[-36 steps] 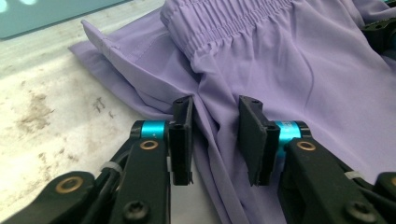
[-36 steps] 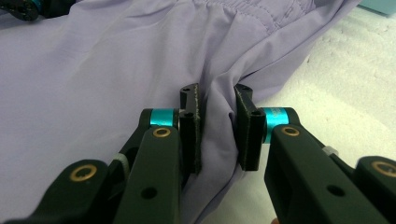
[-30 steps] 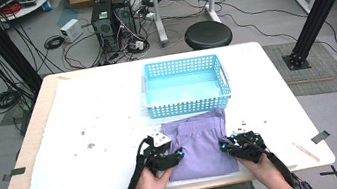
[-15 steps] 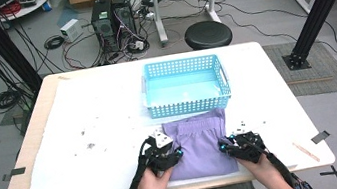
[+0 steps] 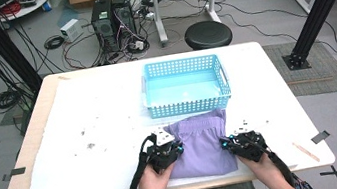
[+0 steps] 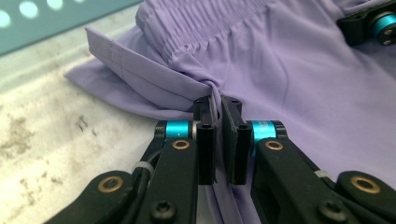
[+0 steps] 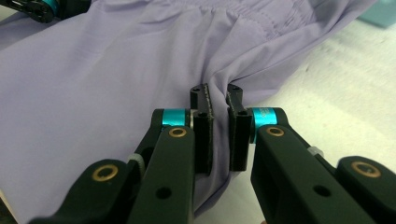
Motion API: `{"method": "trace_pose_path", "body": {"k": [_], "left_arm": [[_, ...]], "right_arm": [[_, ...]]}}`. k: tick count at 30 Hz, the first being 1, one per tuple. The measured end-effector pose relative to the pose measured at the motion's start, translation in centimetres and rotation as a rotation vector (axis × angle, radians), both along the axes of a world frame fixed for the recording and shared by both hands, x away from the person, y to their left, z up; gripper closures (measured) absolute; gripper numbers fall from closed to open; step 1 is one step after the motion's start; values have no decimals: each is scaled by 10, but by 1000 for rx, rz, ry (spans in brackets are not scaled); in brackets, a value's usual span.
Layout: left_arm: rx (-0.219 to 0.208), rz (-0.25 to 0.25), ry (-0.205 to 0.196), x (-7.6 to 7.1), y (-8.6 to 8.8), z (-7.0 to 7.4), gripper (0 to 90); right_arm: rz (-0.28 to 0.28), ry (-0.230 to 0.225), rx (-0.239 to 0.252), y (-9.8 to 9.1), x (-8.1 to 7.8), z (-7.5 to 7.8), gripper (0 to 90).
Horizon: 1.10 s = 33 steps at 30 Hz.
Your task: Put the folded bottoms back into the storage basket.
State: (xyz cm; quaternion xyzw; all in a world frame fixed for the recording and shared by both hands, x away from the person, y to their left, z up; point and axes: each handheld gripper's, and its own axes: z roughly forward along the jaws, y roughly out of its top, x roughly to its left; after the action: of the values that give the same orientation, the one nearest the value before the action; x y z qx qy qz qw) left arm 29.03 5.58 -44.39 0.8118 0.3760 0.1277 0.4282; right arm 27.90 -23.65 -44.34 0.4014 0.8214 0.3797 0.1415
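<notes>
Gripping stage: both grippers are pinching opposite side edges of the purple shorts [image 5: 199, 143], which are lying flat on the near middle of the table [image 5: 84, 117], just near of the blue basket [image 5: 186, 85].
Left gripper state: the left gripper [image 6: 218, 108] is clamping a bunched fold of fabric at the garment's left edge; its jaws have just been closing, and cloth is sitting between them.
Right gripper state: the right gripper [image 7: 217, 98] is clamping a fold at the right edge; its jaws have also just been closing on cloth.
Step in hand: judging by the paired grips, the person is securing the shorts for a fold or a lift; the garment is not yet leaving the surface.
Next move: both hands are likely needing to rise together and evenly, keeping the fabric taut, so neither pinch is slipping.
High view contribution: it is showing the garment's place between the two hands, the empty basket beyond it, and the stained table cover to the left.
Gripper view contribution: each is showing how thin the pinched fold is, the gathered elastic waistband [image 6: 205, 23] at the far end, and the folded flap at the far left corner.
</notes>
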Motion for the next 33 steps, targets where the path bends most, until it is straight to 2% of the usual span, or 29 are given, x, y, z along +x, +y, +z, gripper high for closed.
{"method": "trace_pose_path", "body": {"k": [6, 16, 22, 24, 26, 28, 33], "left_arm": [[-27, -1, -10, -1, 5, 6, 851], [-52, -10, -56, -10, 9, 19, 853], [-75, -8, -87, -14, 16, 34, 853], [-64, -10, -99, -14, 17, 40, 853], [-70, -13, -130, -17, 17, 50, 853], [-46, -30, -154, -18, 16, 59, 853], [-56, -39, -180, -11, 17, 75, 853]], "right_arm": [[-4, -25, 24, -3, -2, 7, 845], [15, -74, 61, -2, -7, 19, 846], [36, -100, 87, 0, -11, 31, 846], [35, -112, 94, 1, -11, 35, 846], [38, -120, 100, 1, -10, 39, 846], [38, -130, 104, 1, -10, 43, 846], [37, -162, 123, 1, -4, 58, 846]]}}
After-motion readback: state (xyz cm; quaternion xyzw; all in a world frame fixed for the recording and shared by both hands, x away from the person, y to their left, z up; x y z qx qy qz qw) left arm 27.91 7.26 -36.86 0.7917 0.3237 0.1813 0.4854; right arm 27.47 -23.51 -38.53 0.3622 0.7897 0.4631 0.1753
